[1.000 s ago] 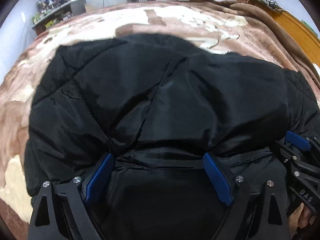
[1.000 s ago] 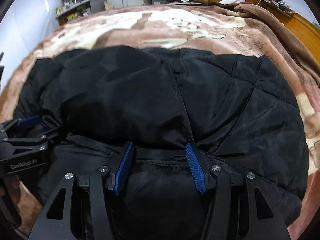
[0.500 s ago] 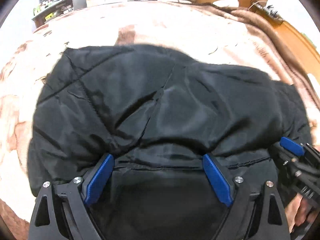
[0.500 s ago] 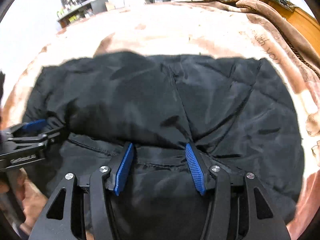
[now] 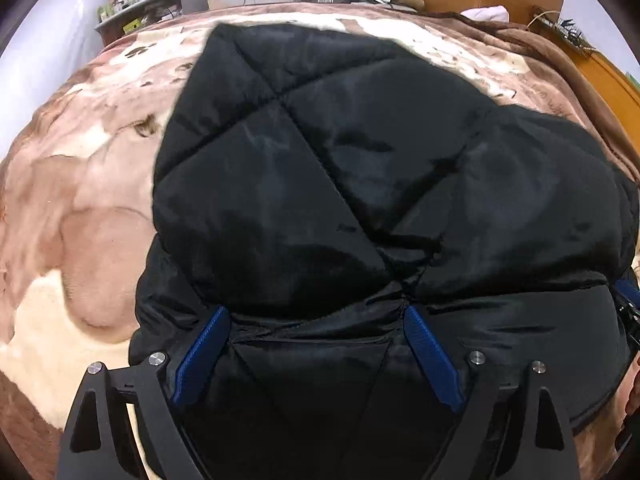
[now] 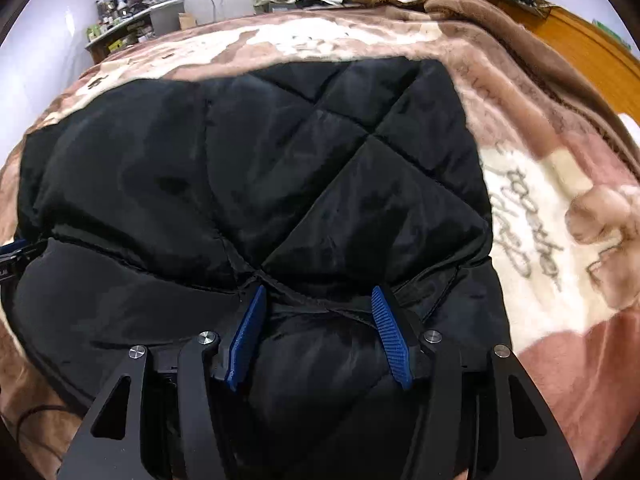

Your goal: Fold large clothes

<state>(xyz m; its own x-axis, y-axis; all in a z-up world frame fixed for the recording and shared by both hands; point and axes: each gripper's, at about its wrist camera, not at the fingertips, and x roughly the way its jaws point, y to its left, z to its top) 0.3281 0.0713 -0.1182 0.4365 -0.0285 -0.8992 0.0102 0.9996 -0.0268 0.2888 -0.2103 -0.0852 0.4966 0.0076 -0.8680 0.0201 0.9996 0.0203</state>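
Change: a moment ago the black jacket (image 5: 360,184) lay low and wide across the blanket (image 5: 80,208); now its far edge reaches much further up the bed in both views, and more of the quilted panel shows. In the left view the bulk has slid toward the right of the picture, baring more blanket on the left.
Left tool (image 5: 316,344): its fingers stand wide apart, as before, with a thick bunch of the jacket's hem filling the gap; both blue pads (image 5: 198,360) lie against the fabric, so it has hold of the jacket.
Right tool (image 6: 318,328): narrower gap, unchanged, closed on a bunched fold of the same hem; its blue pads (image 6: 390,336) press into the cloth.
Other tool seen: a sliver of each one shows at the edge of the other's view, at the same hem.
Where: the jacket lies on the bed, on the blanket, its near hem lifted by both tools.
Direction: the gripped hem faces the cameras; the long axis runs away from them, up the bed.
Materials: the jacket is shiny, slick black cloth, puffy, stitched in diamond quilting; the hem band is smoother. The blanket is plush fleece, brown, pink and cream, with printed script (image 6: 520,224).
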